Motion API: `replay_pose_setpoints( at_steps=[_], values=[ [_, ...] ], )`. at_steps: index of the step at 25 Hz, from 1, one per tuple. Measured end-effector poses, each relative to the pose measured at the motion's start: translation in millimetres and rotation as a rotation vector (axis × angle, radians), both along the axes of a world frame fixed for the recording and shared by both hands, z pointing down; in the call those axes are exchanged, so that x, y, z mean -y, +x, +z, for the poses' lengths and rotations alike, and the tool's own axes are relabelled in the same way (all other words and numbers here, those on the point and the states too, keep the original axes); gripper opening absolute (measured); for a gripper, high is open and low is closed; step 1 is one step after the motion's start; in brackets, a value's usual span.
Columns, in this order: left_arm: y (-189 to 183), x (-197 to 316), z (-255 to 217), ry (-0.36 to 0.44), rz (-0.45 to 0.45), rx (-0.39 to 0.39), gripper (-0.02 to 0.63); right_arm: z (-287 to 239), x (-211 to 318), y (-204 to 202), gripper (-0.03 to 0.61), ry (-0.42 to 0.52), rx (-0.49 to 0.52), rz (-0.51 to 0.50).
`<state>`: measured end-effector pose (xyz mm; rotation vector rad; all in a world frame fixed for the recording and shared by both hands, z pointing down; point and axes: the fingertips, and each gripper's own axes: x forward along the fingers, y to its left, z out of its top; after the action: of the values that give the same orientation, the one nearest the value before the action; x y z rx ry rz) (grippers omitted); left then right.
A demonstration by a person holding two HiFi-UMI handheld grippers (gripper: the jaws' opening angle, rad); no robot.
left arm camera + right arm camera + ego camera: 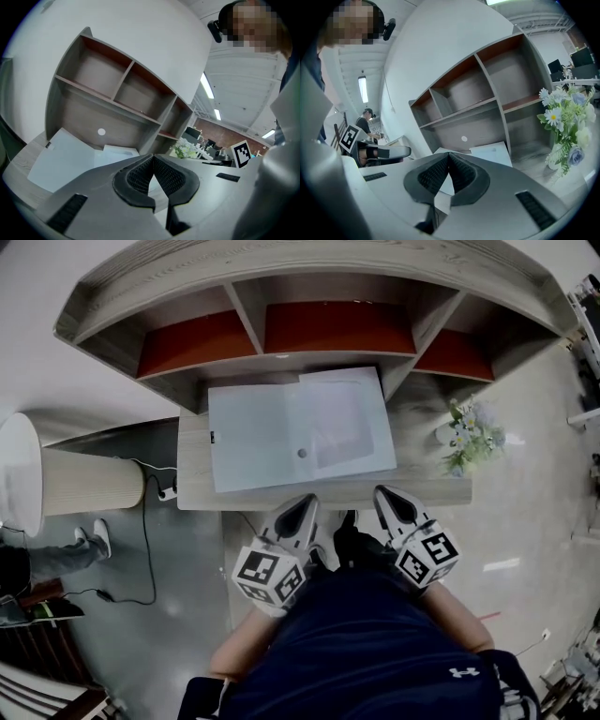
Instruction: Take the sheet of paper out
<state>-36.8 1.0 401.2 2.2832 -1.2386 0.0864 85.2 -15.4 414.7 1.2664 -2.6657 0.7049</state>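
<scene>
A pale blue translucent folder [262,437] lies flat on the wooden desk [192,470], with a snap button [302,453] near its middle. A white sheet of paper [342,432] shows through its right half. My left gripper [305,502] hovers at the desk's front edge, just short of the folder, with its jaws shut on nothing. My right gripper [384,493] is beside it, also shut and empty. The left gripper view shows its closed tips [153,157] with the folder [65,159] ahead. In the right gripper view the closed tips [448,154] point at the folder [492,152].
A grey shelf unit [281,357] with empty, red-floored compartments stands at the back of the desk. A vase of flowers [466,439] sits at the desk's right end. Left of the desk are a cream cylinder [56,482], floor cables [150,549] and someone's shoe [98,538].
</scene>
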Motion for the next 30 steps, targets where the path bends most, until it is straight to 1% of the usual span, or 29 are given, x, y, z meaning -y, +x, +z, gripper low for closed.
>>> replay_pose_setpoints(
  at_steps=[6, 12, 17, 21, 24, 27, 30],
  values=[
    [14, 24, 2, -0.014, -0.018, 0.013, 0.015, 5, 27, 12, 0.005, -0.015, 0.02, -0.021],
    [25, 54, 4, -0.01, -0.048, 0.036, 0.015, 4, 57, 26, 0.005, -0.016, 0.024, -0.041],
    [20, 80, 14, -0.007, -0.083, 0.079, 0.015, 8, 76, 32, 0.005, -0.018, 0.027, -0.057],
    [6, 99, 36, -0.039, -0.103, 0.122, 0.015, 19, 86, 33, 0.005, -0.036, 0.02, -0.058],
    [-7, 113, 54, -0.063, -0.102, 0.134, 0.016, 27, 95, 30, 0.005, -0.049, 0.022, -0.043],
    [-16, 127, 74, -0.097, -0.09, 0.114, 0.017, 38, 103, 28, 0.005, -0.073, 0.012, -0.019],
    [-20, 142, 98, -0.144, -0.057, 0.082, 0.018, 47, 110, 25, 0.005, -0.085, -0.011, 0.007]
  ],
)
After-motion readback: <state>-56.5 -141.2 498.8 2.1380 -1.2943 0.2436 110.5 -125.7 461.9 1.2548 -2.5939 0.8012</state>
